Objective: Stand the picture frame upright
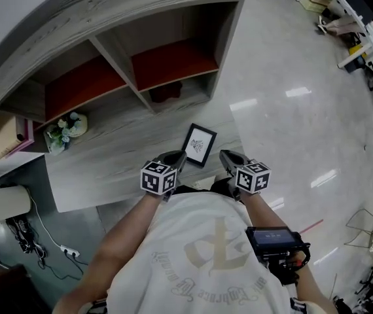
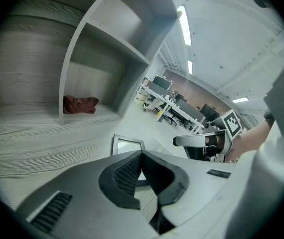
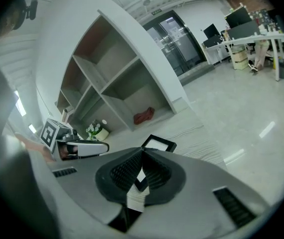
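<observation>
left gripper (image 1: 175,158) and right gripper (image 1: 228,157) each have jaws closed together, empty. the picture frame (image 1: 199,144) lies flat on the shelf ledge (image 1: 108,169) at twelve o'clock, between them. probably light, stiff and glass-fronted; pinch its black edges.

Left gripper (image 1: 178,156), right gripper (image 1: 226,156) side by side, fingers closed, apparently empty.

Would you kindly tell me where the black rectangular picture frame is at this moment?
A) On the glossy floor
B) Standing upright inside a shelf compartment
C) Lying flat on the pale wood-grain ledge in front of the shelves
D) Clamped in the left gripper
C: the black rectangular picture frame lies flat on the pale wood-grain ledge, just ahead of the left gripper and the right gripper, both shut and holding nothing.
</observation>
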Tool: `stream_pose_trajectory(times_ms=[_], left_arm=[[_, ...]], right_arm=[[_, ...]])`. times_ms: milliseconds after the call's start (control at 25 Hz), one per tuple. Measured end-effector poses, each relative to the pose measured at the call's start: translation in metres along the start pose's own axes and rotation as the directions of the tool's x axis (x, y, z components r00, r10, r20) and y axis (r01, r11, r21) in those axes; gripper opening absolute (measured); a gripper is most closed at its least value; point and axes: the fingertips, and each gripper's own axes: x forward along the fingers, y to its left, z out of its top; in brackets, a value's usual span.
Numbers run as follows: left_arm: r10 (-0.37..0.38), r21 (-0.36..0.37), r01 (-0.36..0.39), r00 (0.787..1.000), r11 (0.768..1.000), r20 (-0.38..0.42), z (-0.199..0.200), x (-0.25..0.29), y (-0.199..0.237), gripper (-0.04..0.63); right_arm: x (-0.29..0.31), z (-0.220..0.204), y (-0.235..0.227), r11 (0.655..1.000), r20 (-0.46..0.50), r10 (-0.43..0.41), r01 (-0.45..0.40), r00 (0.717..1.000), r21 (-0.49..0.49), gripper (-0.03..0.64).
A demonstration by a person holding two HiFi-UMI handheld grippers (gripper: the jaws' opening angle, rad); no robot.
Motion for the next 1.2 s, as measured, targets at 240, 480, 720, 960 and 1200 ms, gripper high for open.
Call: stream_pose_trajectory(times_ms=[240,480,720,960,1200], left_arm=[[0.036,0.017,-0.035,0.998,0.999,-0.056,-0.008,0.014,0.015,0.015],[0.072,0.067,-0.063,0.988,0.996,-0.139,-0.020,0.033,0.027,0.061],[0.092,0.099,-0.073,0.975,0.992,-0.201,-0.021,0.057,0.039,0.133],[0.116,0.127,-0.086,0.962,0.988,-0.247,-0.017,0.074,0.049,0.176],[0.122,0.155,-0.081,0.951,0.985,-0.282,-0.014,0.091,0.056,0.179]], right_arm=[[0.023,-0.015,-0.004,1.000,-0.063,0.007,-0.007,0.998,-0.002,0.006],[0.044,-0.038,-0.019,0.998,-0.181,-0.056,0.056,0.982,-0.002,0.041],[0.060,-0.041,-0.032,0.990,-0.212,-0.095,0.115,0.973,0.084,0.103],[0.071,-0.044,-0.042,0.978,-0.259,-0.160,0.188,0.953,0.086,0.149],[0.080,-0.046,-0.052,0.964,-0.281,-0.212,0.248,0.936,0.099,0.149]])
